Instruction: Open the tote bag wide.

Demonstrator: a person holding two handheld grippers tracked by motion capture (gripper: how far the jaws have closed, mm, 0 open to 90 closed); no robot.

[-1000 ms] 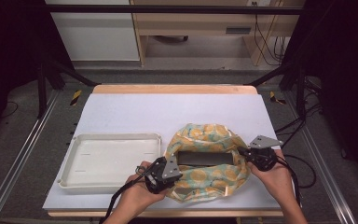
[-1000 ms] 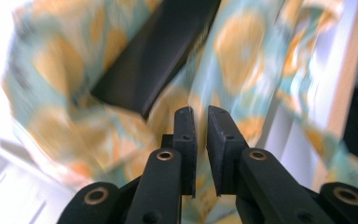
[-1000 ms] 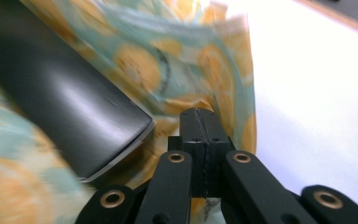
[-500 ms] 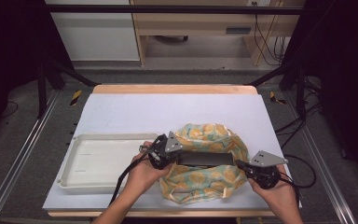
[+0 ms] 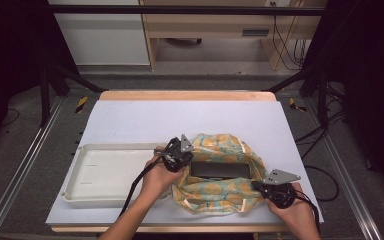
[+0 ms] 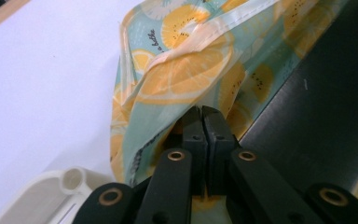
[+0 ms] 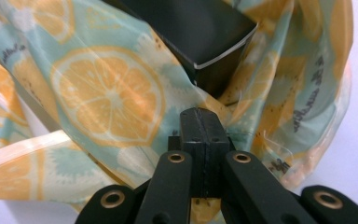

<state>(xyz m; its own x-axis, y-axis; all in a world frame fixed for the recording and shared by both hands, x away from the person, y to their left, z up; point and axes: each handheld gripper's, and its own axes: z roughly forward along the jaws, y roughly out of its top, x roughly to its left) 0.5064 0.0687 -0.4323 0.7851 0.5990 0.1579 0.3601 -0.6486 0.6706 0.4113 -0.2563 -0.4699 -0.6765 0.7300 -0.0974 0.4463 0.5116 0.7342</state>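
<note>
Pulling the bag's rim around the box

Our left gripper (image 5: 176,151) and right gripper (image 5: 271,188) pinch the fruit-print bag (image 5: 215,197); we spread evenly, clear of the black box (image 5: 219,170).

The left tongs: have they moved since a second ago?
Yes. The left tongs have slid away from the table's near edge, along the white tray's right end, pinching the fruit-print bag.

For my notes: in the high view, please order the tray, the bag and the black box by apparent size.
1. Bag and tray: they look about alike, so I leave them unranked.
2. Black box: clearly smallest, lying inside the bag.
</note>
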